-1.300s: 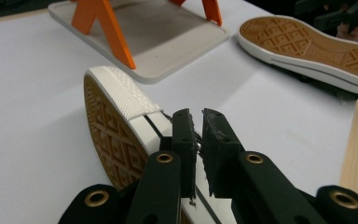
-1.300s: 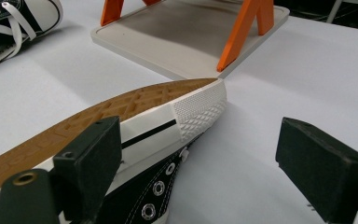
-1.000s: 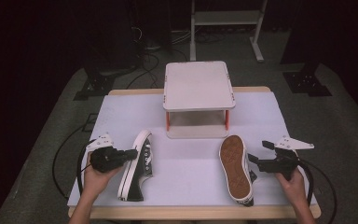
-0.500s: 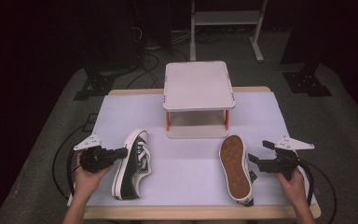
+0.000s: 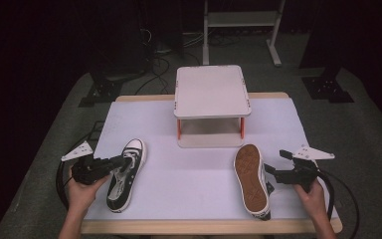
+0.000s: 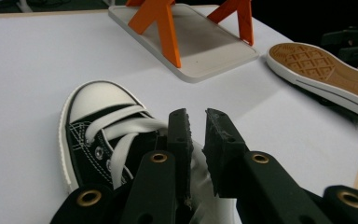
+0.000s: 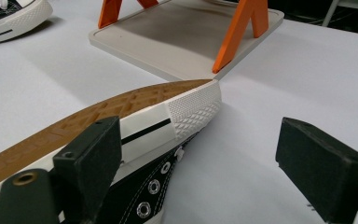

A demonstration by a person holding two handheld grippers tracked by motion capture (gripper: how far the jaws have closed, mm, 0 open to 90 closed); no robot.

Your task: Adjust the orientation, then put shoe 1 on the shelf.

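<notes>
Black canvas and white rubber sit right under my left gripper — the upright sneaker lies on the white table cover with its toe cap pointing away from me. In the left gripper view the two jaws stand close together with a narrow gap, and a fold of the shoe's white tongue sits between them; the jaws have just been opening a little, and I cannot tell whether the pads press on that fabric. The laces and eyelets run just to the left of the jaws.

My right gripper hangs at the far side of the table with its jaws spread wide and nothing between them. The tipped sneaker lies on its side just beside the left jaw, tan sole up, its ribbed toe bumper ahead of the jaws.

Ahead of both grippers, between the two shoes and farther back, stands the low shelf — a pale top on orange legs over a pale base plate. Its base lies well apart from the upright shoe's toe and nearer the tipped shoe's toe. Cables trail off the table edge behind my left hand.
</notes>
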